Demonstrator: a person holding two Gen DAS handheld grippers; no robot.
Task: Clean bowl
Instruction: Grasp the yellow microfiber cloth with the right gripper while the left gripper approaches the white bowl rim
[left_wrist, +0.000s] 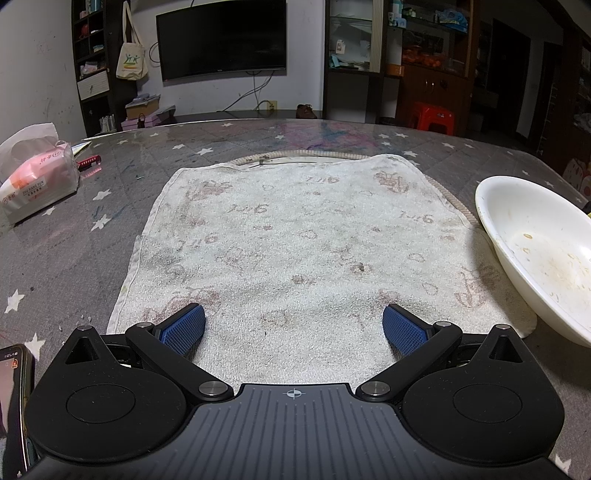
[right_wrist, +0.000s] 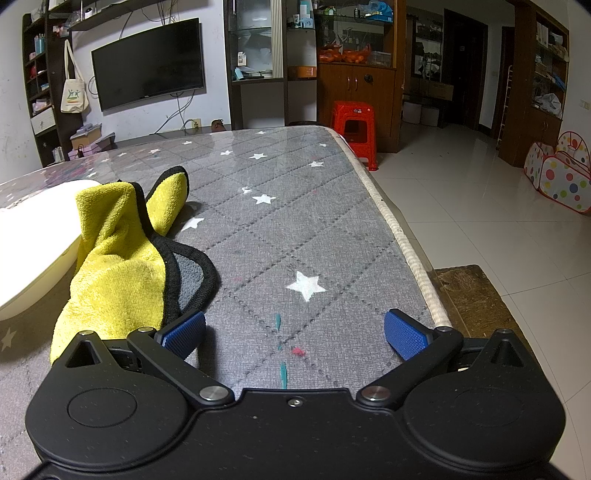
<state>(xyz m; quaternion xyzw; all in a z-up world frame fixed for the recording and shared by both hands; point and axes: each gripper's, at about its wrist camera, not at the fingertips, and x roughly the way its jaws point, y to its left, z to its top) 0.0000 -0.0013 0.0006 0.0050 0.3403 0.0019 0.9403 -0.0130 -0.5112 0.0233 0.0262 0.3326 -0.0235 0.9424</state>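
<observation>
Two grippers, both spread wide, nothing between the blue pads on either. Left gripper (left_wrist: 294, 330) angled down over stained white towel (left_wrist: 295, 236), pads (left_wrist: 184, 328) above the towel's near edge, contact with the cloth not clear. Towel flat on grey star-print table cover (left_wrist: 92, 221), faded reddish prints and marks all over it. White bowl (left_wrist: 543, 254) ahead-right of left gripper, partly cut by frame edge, tilted, near rim over the towel's right edge; brownish food residue smeared inside. Tissue pack (left_wrist: 38, 177) far ahead-left, well apart from towel. Small red item (left_wrist: 88, 161) just beyond tissue pack, too small to identify. Phone (left_wrist: 14, 406) at near left, beside gripper body, mostly cut off.

Right gripper (right_wrist: 294, 332) empty too, over bare table cover (right_wrist: 295, 229), teal and pink marks on the cover between its fingers. Yellow cloth (right_wrist: 114, 266) with black trim and grey underside bunched ahead-left, close beside left finger (right_wrist: 184, 332), touching or not unclear. Same bowl (right_wrist: 37, 243) further left, outer wall only, cloth leaning against it. Table edge (right_wrist: 406, 243) along right of gripper, wooden bench (right_wrist: 476, 299) just past it, tiled floor beyond. Red plastic stool (right_wrist: 354, 125) far ahead past table end. Wall TV (right_wrist: 147, 62) and shelving in background, tote bag (right_wrist: 74, 92) hanging left of TV.
</observation>
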